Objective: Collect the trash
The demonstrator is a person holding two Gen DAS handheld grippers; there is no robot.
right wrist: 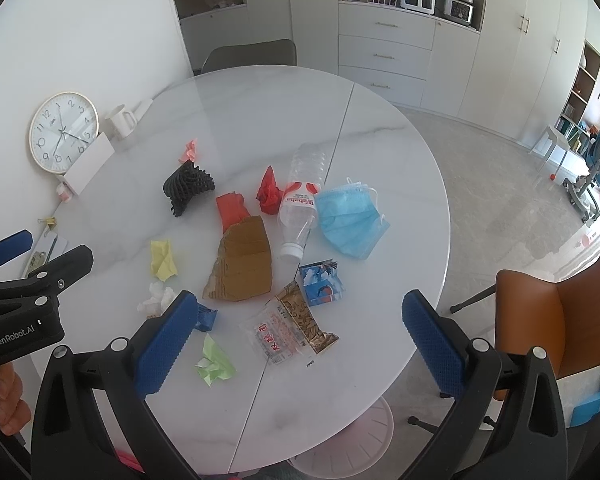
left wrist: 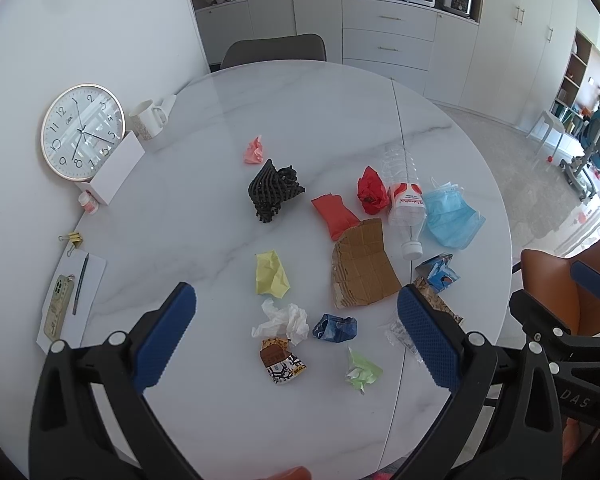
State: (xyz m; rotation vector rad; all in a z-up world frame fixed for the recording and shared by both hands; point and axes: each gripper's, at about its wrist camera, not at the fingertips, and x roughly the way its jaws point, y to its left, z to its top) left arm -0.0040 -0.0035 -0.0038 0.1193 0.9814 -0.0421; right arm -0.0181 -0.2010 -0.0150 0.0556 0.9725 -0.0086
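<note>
Both my grippers hover over the tabletop (left wrist: 340,112), left (left wrist: 296,336) and right (right wrist: 300,332), fingers spread wide, holding and touching nothing. Trash lies mid-frame: bottle (left wrist: 405,200), mask (left wrist: 450,216), cardboard (left wrist: 362,268), wrapper (right wrist: 290,330), crumpled papers.
</note>
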